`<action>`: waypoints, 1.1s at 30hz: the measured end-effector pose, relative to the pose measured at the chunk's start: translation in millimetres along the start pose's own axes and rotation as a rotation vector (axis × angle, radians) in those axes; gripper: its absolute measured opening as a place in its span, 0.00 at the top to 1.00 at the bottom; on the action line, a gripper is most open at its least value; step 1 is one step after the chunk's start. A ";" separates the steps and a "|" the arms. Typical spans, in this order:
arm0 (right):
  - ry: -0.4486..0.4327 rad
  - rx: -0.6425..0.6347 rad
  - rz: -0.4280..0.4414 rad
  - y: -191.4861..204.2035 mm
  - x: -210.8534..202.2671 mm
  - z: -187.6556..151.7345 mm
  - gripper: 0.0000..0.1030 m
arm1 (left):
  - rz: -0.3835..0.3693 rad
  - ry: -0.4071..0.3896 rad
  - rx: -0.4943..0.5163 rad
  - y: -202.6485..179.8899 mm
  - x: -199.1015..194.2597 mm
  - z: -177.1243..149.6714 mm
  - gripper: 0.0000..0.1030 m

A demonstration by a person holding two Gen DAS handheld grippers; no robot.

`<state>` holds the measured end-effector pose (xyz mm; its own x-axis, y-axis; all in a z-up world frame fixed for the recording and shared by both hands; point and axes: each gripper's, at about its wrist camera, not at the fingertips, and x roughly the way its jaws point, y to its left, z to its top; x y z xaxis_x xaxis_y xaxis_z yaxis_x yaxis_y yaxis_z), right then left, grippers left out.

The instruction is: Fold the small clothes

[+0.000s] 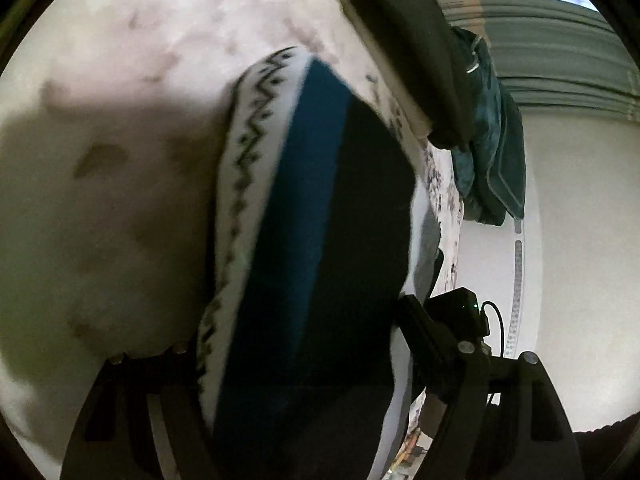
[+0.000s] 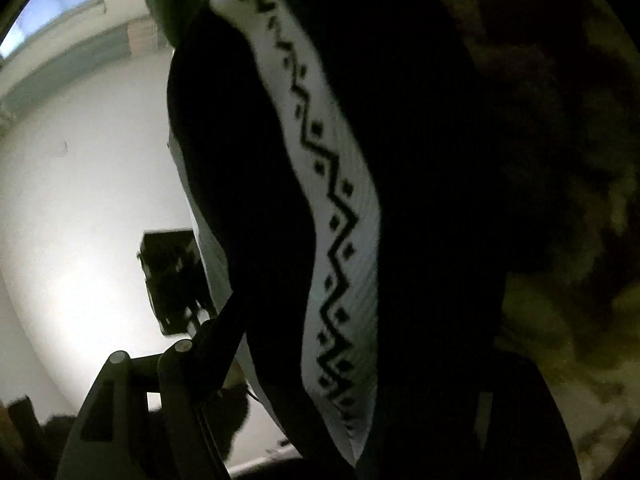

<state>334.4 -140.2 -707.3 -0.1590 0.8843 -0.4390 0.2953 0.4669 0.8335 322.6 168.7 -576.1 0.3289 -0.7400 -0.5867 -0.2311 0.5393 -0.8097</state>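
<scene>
**Patterned garment hanging between both tongs over the bed**

In the left wrist view, the left tongs (image 1: 316, 420) are sitting at six o'clock with the jaws standing wide, and the garment (image 1: 304, 216) is running up between them toward twelve o'clock: a white band with a black zigzag at its nine o'clock side, then a blue stripe, then a black panel. Whether the pads are pressing on the cloth I cannot tell, since it is covering the fingertips. The pale mottled bed cover (image 1: 120, 60) is filling the ten o'clock side. At one o'clock a dark folded item (image 1: 412, 52) is lying on the bed's edge, and just beside it, at three o'clock, a teal towel (image 1: 492, 132) is draping down.

In the right wrist view, the right tongs (image 2: 320, 420) are also sitting at six o'clock, jaws apart, with the same garment (image 2: 340, 208) passing between them; the frame is dark and blurred, so I cannot tell if it is gripped. At nine o'clock a black device (image 2: 172, 276) is showing against a white wall.

The step in hand looks like carrying or laying out the garment before a fold. Next, it probably needs lowering flat onto the bed, spread without wrinkles, with both edges kept level
</scene>
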 end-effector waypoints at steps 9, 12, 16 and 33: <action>-0.125 0.017 -0.026 29.1 2.7 -15.6 0.69 | 0.061 -0.026 0.081 -40.3 -22.2 11.7 0.75; -0.156 -0.011 -0.002 55.2 -14.4 -17.9 0.70 | 0.070 -0.027 0.115 -61.7 -30.7 30.4 0.75; -0.213 -0.058 0.006 103.8 -42.9 -3.1 0.70 | 0.070 -0.039 0.182 -101.8 -36.3 78.5 0.75; -0.424 -0.195 -0.109 242.5 -116.9 257.9 0.70 | 0.099 -0.111 0.307 -182.8 55.8 346.5 0.74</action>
<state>667.5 -129.6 -540.3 0.2312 0.7725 -0.5915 0.1095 0.5834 0.8048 700.5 168.1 -458.7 0.4206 -0.6388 -0.6442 0.0137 0.7145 -0.6995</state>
